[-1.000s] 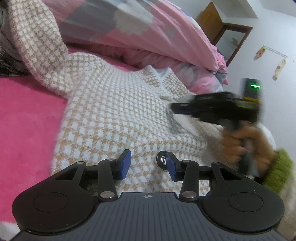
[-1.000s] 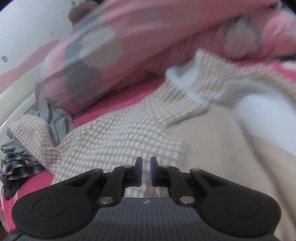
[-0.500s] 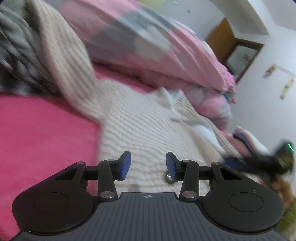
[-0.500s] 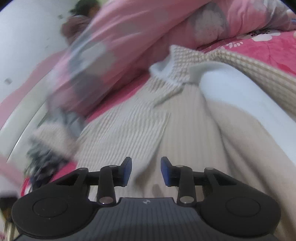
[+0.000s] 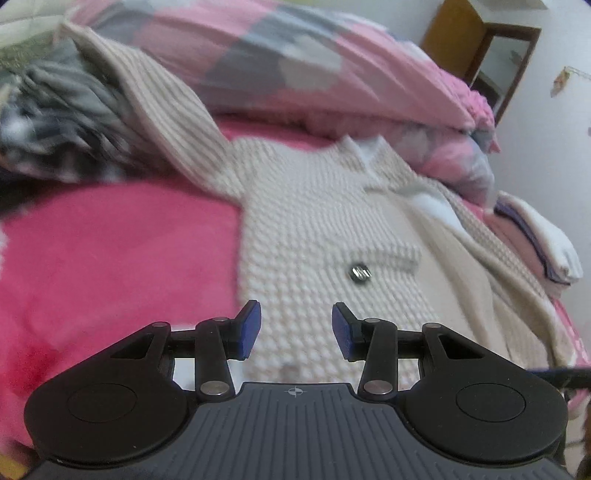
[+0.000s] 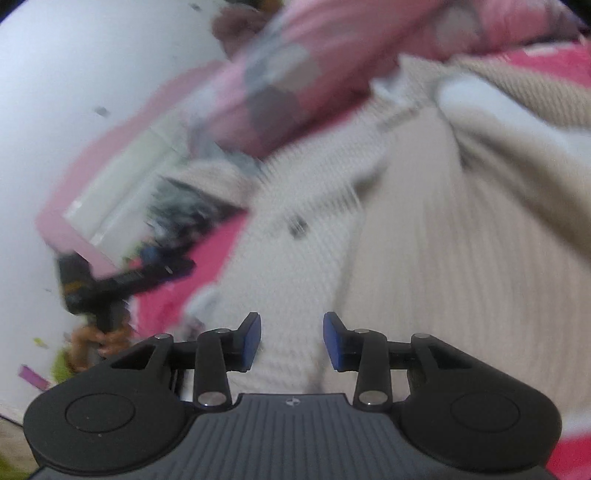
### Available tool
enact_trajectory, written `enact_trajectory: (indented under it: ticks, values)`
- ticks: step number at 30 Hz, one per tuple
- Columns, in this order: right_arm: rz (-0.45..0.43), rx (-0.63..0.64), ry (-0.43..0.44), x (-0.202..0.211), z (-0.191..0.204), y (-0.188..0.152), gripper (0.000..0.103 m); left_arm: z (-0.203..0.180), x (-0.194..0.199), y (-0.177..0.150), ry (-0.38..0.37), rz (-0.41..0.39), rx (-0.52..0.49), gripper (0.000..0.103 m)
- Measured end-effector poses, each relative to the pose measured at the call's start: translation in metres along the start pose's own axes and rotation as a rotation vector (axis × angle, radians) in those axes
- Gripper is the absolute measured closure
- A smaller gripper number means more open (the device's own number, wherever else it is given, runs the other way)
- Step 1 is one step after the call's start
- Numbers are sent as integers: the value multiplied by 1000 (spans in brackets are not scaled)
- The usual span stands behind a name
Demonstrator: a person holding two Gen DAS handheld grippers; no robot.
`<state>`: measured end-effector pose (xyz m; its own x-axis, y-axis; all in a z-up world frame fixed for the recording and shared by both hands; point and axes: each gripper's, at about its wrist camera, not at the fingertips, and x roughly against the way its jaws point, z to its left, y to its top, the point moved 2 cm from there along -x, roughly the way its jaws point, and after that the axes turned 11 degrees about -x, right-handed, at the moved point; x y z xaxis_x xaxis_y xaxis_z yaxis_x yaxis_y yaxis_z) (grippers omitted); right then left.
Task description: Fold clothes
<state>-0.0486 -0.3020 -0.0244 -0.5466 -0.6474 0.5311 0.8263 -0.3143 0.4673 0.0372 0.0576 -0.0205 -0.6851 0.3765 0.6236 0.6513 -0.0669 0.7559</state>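
Observation:
A cream and tan checked knit cardigan [image 5: 314, 221] lies spread on the pink bedspread [image 5: 110, 251], one front panel turned over to show its plain beige lining [image 6: 443, 229]. A dark round button [image 5: 360, 274] sits on its front. One sleeve [image 5: 162, 110] runs up to the far left. My left gripper [image 5: 296, 328] hovers open over the cardigan's lower hem, holding nothing. My right gripper [image 6: 291, 339] is open above the hem too, empty. In the blurred right wrist view the left gripper [image 6: 122, 280] shows at the left, held by a hand [image 6: 99, 339].
A pink and grey floral duvet [image 5: 314, 74] is heaped along the far side. Dark checked clothes [image 5: 48, 125] lie bunched at far left. A folded white and purple pile [image 5: 546, 243] rests at the right bed edge. A wooden cabinet [image 5: 458, 33] stands by the white wall.
My right gripper went from shut to open and drew back to the hem. My left gripper pulled back from the button, staying open. Both views swung and blurred.

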Motion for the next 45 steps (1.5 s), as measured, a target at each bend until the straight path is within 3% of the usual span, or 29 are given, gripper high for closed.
enact_trajectory:
  ticks: [8,19,29,31,33,37,40,44,45]
  values:
    - [13,-24,-66,-30,-16,-52,67,-23,-27,-13,123,64,-72,61]
    - [-99,39,-56,-23,-18,-72,80,-31,-32,-16,199,94,-72,59]
    - [-660,-3,-312,90,-48,-59,78,-44,-40,-13,285,130,-106,54]
    - [-879,-162,-453,136,-81,-54,77,-45,-42,-13,291,129,-109,53]
    - [-976,-264,-557,162,-108,-53,76,-47,-45,-13,300,128,-114,51]
    - [-974,-373,-621,170,-132,-54,73,-49,-48,-9,312,138,-124,49]
    - [-953,-395,-624,164,-138,-59,63,-49,-49,-8,316,144,-124,49]
    - [-902,-353,-602,150,-143,-49,65,-51,-52,-7,322,145,-130,49]
    - [-896,-339,-590,146,-144,-46,74,-51,-52,-7,325,145,-130,49]
